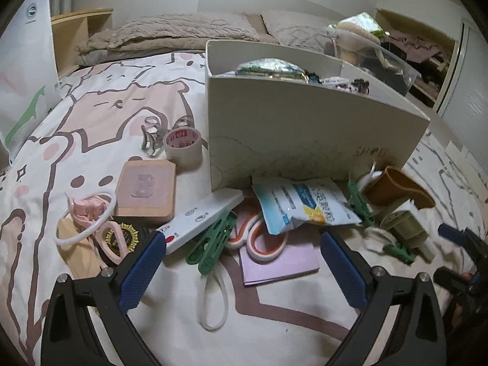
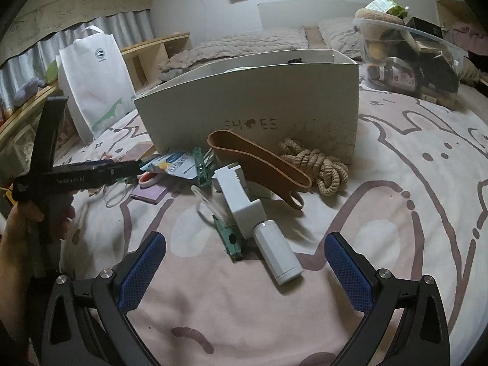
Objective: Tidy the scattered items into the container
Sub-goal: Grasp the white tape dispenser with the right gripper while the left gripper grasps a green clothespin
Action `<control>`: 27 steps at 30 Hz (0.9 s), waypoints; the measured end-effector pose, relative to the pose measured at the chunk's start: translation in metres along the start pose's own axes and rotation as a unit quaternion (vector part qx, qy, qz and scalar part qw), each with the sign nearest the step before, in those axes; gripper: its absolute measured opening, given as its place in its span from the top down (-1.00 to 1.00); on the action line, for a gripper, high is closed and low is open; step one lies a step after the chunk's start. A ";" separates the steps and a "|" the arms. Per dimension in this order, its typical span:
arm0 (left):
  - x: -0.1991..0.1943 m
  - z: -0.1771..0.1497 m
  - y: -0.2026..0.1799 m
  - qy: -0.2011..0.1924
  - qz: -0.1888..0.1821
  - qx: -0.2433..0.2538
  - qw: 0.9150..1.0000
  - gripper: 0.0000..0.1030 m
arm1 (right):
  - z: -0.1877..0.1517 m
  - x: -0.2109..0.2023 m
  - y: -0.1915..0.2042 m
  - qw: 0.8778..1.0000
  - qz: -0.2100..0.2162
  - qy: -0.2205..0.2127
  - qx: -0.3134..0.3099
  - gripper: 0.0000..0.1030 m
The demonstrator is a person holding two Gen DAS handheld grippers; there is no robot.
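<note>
The left gripper is spread wide and empty at the frame's bottom, with the scissors and purple notepad between its fingers. The right gripper, likewise released, has a white bottle just ahead (lying on its side). The box stands at centre, already holding items. Only the right view shows the rope against the box; only the left shows the tape roll. Bare bedspread opens toward lower right.
</note>
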State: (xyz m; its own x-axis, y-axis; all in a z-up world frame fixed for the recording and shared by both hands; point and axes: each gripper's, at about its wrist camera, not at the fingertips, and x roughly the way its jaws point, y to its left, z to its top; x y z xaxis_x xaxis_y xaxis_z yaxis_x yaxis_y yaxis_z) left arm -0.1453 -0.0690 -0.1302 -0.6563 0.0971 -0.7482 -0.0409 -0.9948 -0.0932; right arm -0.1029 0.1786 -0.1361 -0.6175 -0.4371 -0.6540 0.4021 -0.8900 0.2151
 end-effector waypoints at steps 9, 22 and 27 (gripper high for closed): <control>0.013 -0.008 0.022 0.014 -0.016 -0.039 0.999 -0.52 | 0.008 0.011 -0.006 1.000 -0.013 0.004 -0.007 -0.47; 0.008 -0.015 0.039 -0.006 -0.007 -0.063 0.998 0.10 | 0.011 0.039 -0.010 0.999 -0.006 0.028 -0.025 0.34; 0.003 -0.017 0.040 -0.009 -0.010 -0.066 0.998 0.25 | 0.011 0.026 -0.011 1.000 0.005 0.008 -0.017 0.49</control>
State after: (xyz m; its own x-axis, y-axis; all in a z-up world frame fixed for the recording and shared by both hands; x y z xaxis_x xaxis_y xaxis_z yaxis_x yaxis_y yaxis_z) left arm -0.1360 -0.1082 -0.1478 -0.6702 0.1147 -0.7333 0.0449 -0.9799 -0.1942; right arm -0.1312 0.1756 -0.1477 -0.6020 -0.4441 -0.6636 0.4314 -0.8802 0.1977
